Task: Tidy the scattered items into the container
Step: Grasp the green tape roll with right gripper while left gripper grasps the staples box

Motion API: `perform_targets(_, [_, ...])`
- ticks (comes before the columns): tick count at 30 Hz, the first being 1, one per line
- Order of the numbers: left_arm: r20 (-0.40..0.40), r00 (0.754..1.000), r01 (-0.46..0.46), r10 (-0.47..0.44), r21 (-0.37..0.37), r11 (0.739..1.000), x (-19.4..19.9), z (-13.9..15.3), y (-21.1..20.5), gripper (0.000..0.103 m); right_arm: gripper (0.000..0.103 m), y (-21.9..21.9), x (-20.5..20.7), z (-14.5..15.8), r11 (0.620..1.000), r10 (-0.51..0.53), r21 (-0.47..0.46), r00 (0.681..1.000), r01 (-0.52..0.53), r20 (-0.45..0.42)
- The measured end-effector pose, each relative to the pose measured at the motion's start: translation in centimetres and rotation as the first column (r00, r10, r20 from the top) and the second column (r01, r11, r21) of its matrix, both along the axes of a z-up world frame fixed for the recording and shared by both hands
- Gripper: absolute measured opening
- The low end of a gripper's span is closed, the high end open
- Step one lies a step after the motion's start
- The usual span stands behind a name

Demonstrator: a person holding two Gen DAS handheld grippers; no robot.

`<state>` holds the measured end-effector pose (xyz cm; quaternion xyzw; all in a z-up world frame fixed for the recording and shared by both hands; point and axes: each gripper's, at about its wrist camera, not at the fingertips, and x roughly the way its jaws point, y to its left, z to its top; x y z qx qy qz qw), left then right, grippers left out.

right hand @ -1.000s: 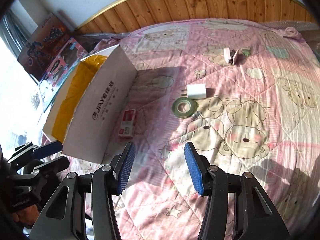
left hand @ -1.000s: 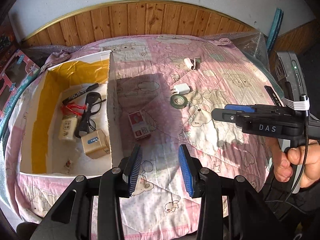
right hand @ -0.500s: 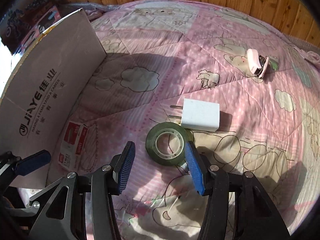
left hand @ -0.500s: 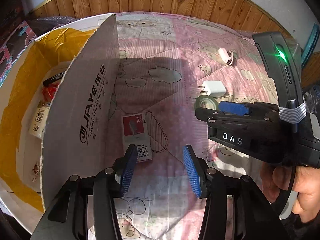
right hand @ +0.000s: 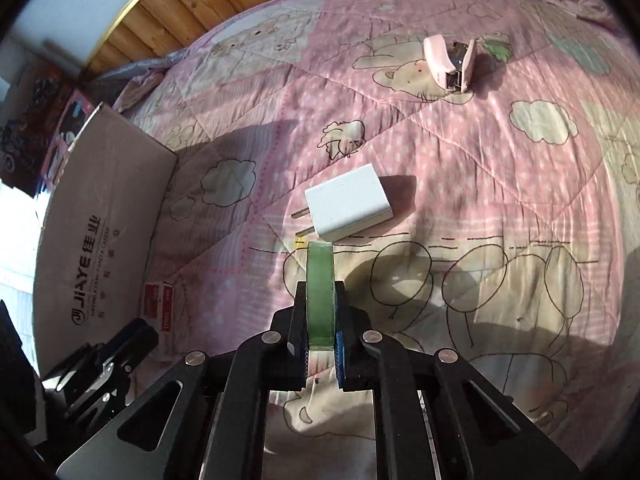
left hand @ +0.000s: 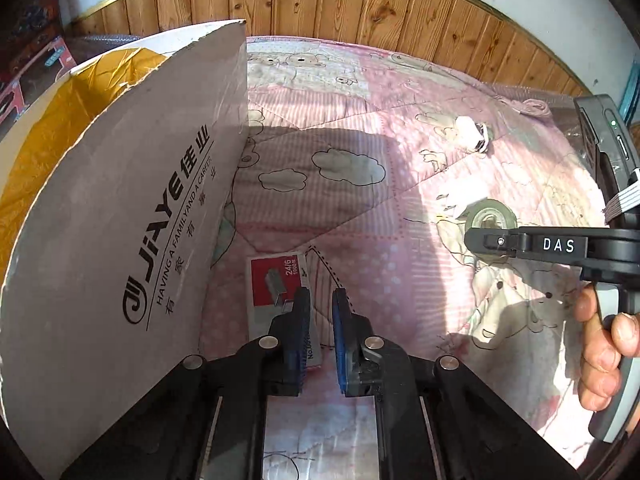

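Tape roll [right hand: 320,294], green, edge-on

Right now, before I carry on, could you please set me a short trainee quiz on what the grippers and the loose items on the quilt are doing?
1. True or false: the right gripper is shut on the green roll of tape, which stands on edge between its fingers.
2. Which item lies just beyond the held tape? A) white rectangular charger plug B) pink stapler C) black marker
3. Which loose item lies on the pink quilt beside the printed outer wall of the brown cardboard box?
Key: 1 true; 2 A; 3 the red-and-white box of staples.
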<state>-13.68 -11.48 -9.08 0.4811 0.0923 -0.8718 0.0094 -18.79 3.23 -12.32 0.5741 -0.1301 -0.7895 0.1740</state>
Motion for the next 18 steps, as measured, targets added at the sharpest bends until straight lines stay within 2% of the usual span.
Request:
perform_targets(2, [0.004, 1.000, -0.003, 0.003, 0.002, 1.000, 0.6, 0.3, 0.2, 0.021, 0.010, 0.6, 0.6, 0.6, 0.999, -0.017, -0.036, 1.000, 0.017, 0.000])
perform_targets(4, [-0.010, 1.000, -0.021, 0.021, -0.022, 1.000, 1.1, 0.4, 0.4, 0.046, 0.010, 0.8, 1.0, 1.1, 0.998, -0.018, -0.055, 1.000, 0.018, -0.006])
perform_targets(6, [-0.007, 0.999, -0.048, 0.048, -0.036, 0.998, 1.2, 0.0, 0.6, 0.051, 0.014, 0.5, 1.1, 1.4, 0.998, 0.000, -0.070, 1.000, -0.002, -0.024])
perform_targets(7, [0.010, 0.998, -0.057, 0.057, -0.045, 0.997, 0.8, -0.5, 0.7, 0.051, 0.015, 0.3, 1.1, 1.6, 0.998, 0.005, -0.060, 0.999, -0.008, -0.043])
perform_targets(9, [0.030, 0.996, -0.081, 0.084, -0.100, 0.992, 0.0, -1.3, 1.0, 0.051, 0.033, -0.3, 1.0, 1.5, 0.999, 0.016, -0.032, 0.997, -0.019, -0.071])
perform_targets(10, [0.015, 0.995, -0.093, 0.096, -0.131, 0.987, -0.2, -1.4, 1.2, 0.051, 0.046, -0.7, 0.9, 1.3, 1.000, 0.022, -0.018, 0.996, -0.024, -0.081])
perform_targets(11, [0.003, 0.995, -0.102, 0.104, -0.151, 0.983, -0.5, -1.6, 1.4, 0.052, 0.047, -1.1, 0.7, 1.0, 1.000, 0.029, 0.014, 0.995, -0.028, -0.096])
perform_targets(14, [-0.019, 0.994, -0.106, 0.104, -0.178, 0.978, -1.3, -1.9, 1.8, 0.052, 0.048, -2.1, 0.3, -0.6, 0.987, 0.074, 0.148, 0.992, -0.058, -0.106])
perform_targets(15, [-0.028, 0.995, -0.096, 0.093, -0.159, 0.983, -1.3, -1.7, 1.8, 0.039, 0.046, -1.9, 0.4, -1.1, 0.986, 0.070, 0.156, 0.993, -0.054, -0.098])
perform_targets(16, [-0.031, 0.997, -0.076, 0.073, -0.135, 0.988, -1.3, -1.5, 1.7, 0.024, 0.036, -1.4, 0.4, -1.1, 0.988, 0.057, 0.147, 0.994, -0.042, -0.096])
perform_targets(17, [-0.029, 0.998, -0.054, 0.051, -0.109, 0.993, -1.3, -1.3, 1.8, 0.020, 0.024, -0.9, 0.5, -1.1, 0.991, 0.046, 0.126, 0.995, -0.035, -0.084])
perform_targets(18, [-0.030, 0.999, -0.043, 0.040, -0.091, 0.995, -1.1, -1.1, 1.8, 0.016, 0.021, -0.2, 0.5, -0.9, 0.996, 0.031, 0.091, 0.997, -0.024, -0.072])
